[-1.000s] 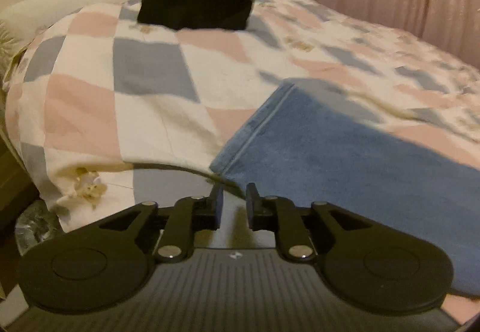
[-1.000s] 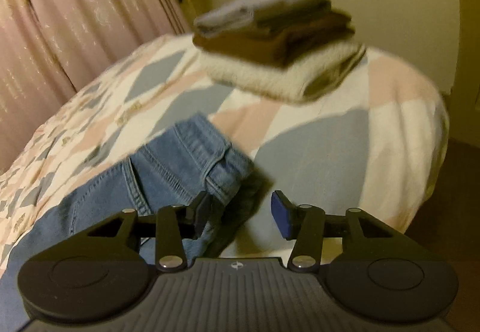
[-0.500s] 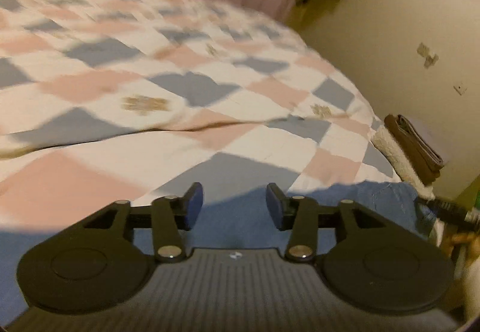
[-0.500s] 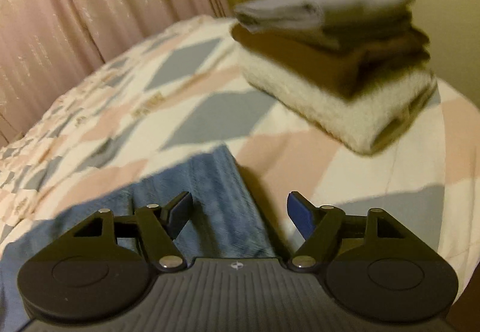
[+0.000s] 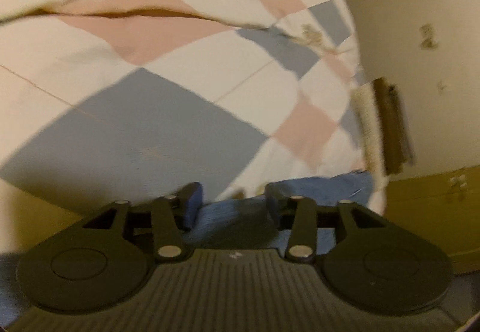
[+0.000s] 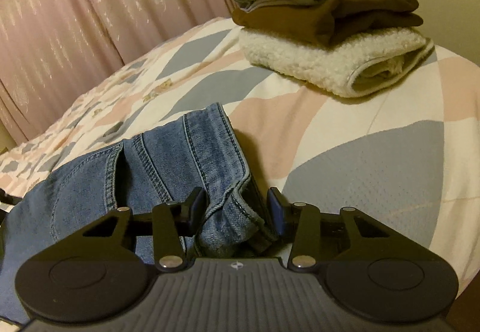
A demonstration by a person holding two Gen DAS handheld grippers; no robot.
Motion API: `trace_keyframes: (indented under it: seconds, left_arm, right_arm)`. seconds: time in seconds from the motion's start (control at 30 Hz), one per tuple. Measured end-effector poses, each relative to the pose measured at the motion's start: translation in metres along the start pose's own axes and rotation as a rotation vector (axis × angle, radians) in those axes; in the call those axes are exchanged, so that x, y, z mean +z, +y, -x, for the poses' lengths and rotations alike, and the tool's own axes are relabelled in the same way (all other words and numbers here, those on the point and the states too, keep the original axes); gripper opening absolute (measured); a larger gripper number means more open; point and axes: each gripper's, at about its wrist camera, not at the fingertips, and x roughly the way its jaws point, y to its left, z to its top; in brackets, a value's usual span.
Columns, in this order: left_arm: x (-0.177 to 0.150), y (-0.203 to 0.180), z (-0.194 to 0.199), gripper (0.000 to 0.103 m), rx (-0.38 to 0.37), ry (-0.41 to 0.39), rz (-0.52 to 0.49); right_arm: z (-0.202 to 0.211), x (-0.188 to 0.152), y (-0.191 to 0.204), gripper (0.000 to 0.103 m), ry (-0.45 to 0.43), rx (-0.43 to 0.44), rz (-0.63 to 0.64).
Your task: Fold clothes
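Note:
Blue jeans (image 6: 168,158) lie on the checked bedspread (image 6: 375,158), their waistband end bunched near the right wrist camera. My right gripper (image 6: 237,206) is open, with the folded denim edge lying between its fingers. In the blurred left wrist view, my left gripper (image 5: 232,200) is also open, hovering over a strip of the jeans (image 5: 330,185) at the bed's near edge; denim shows between its fingers.
A stack of folded clothes (image 6: 330,28), grey on brown on a white fleece, sits at the far right of the bed, and shows edge-on as the stack (image 5: 381,125) in the left view. Pink curtains (image 6: 99,1) hang behind. A cream wall (image 5: 420,1) borders the bed.
The left gripper has swung hard, its view tilting toward the bed's edge and wall. The right gripper has narrowed its opening and now has the denim edge between its fingers.

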Motion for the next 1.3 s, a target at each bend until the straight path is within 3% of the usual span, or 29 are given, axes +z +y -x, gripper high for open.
trace_keyframes:
  seconds: [0.07,0.13,0.2,0.27,0.33,0.4,0.43,0.47,0.53,0.57,0.63,0.67,0.7,0.73,0.87,0.97,1.07,1.1,1.17,1.2,1.27,1.3]
  left_arm:
    - [-0.002,-0.003,-0.012,0.048,-0.016,0.022,-0.004]
    - [-0.006,-0.009,-0.02,0.034,-0.042,0.039,-0.026]
    - [-0.017,-0.021,-0.017,0.002,-0.089,0.03,-0.087]
    - [-0.039,-0.044,0.004,0.002,-0.143,-0.029,-0.238]
    - [-0.074,-0.069,0.03,0.002,-0.203,-0.129,-0.453]
    - [-0.104,-0.078,0.042,0.003,-0.128,-0.239,-0.643]
    - [-0.112,-0.075,0.041,0.006,-0.01,-0.305,-0.708]
    - [-0.109,-0.068,0.036,0.008,0.108,-0.344,-0.694]
    - [-0.08,-0.041,0.028,0.007,0.274,-0.403,-0.509]
    - [-0.072,-0.034,0.031,0.002,0.342,-0.449,-0.44]
    - [-0.064,-0.038,0.04,0.003,0.216,-0.451,-0.401]
    - [-0.06,-0.041,0.045,0.015,0.144,-0.448,-0.385]
    - [-0.054,-0.048,0.042,0.044,0.09,-0.423,-0.373]
    - [-0.046,-0.056,0.037,0.055,0.079,-0.393,-0.359]
    - [-0.008,-0.07,-0.006,0.058,0.143,-0.185,-0.306]
    - [0.014,-0.065,-0.04,0.053,0.15,-0.027,-0.22]
    - [0.015,-0.067,-0.047,0.004,0.031,0.03,-0.211]
    - [0.011,-0.072,-0.043,0.0,-0.009,0.02,-0.22]
    - [-0.004,-0.085,-0.03,0.0,0.003,-0.084,-0.311]
    - [-0.013,-0.089,-0.019,0.0,0.022,-0.174,-0.365]
    - [-0.024,-0.097,-0.007,0.0,0.095,-0.315,-0.466]
    - [-0.025,-0.097,-0.013,0.0,0.148,-0.346,-0.501]
  right_arm:
    - [0.001,-0.001,-0.001,0.042,-0.007,0.003,0.0]
    - [0.003,-0.002,-0.001,0.042,-0.01,0.002,0.006]
    - [0.006,-0.004,0.0,0.042,-0.016,-0.003,0.021]
    - [0.01,-0.006,0.001,0.042,-0.024,-0.006,0.04]
    - [0.014,-0.011,0.0,0.042,-0.037,-0.002,0.042]
    - [0.015,-0.015,-0.001,0.042,-0.046,-0.004,0.03]
    - [0.014,-0.015,0.0,0.042,-0.049,-0.009,0.028]
    - [0.013,-0.015,0.001,0.042,-0.05,-0.014,0.026]
    - [0.012,-0.013,0.002,0.043,-0.045,-0.023,0.022]
    - [0.012,-0.013,0.002,0.043,-0.041,-0.026,0.019]
    - [0.012,-0.01,0.001,0.044,-0.029,-0.025,0.008]
    - [0.012,-0.008,0.0,0.045,-0.022,-0.019,-0.002]
    - [0.011,-0.006,-0.001,0.046,-0.013,-0.013,-0.013]
    - [0.009,-0.004,-0.002,0.046,-0.004,-0.011,-0.02]
    - [0.009,-0.002,0.0,0.047,0.008,-0.014,-0.014]
    - [0.01,-0.003,-0.002,0.047,0.004,-0.004,-0.025]
    - [0.011,0.002,-0.001,0.044,0.017,-0.004,-0.029]
    - [0.014,0.005,0.001,0.038,0.012,-0.003,-0.024]
    - [0.027,0.01,0.007,0.028,-0.028,0.013,0.001]
    - [0.033,0.013,0.011,0.025,-0.048,0.018,0.012]
    - [0.045,0.013,0.018,0.025,-0.093,0.017,0.032]
    - [0.05,0.014,0.021,0.025,-0.115,0.017,0.042]
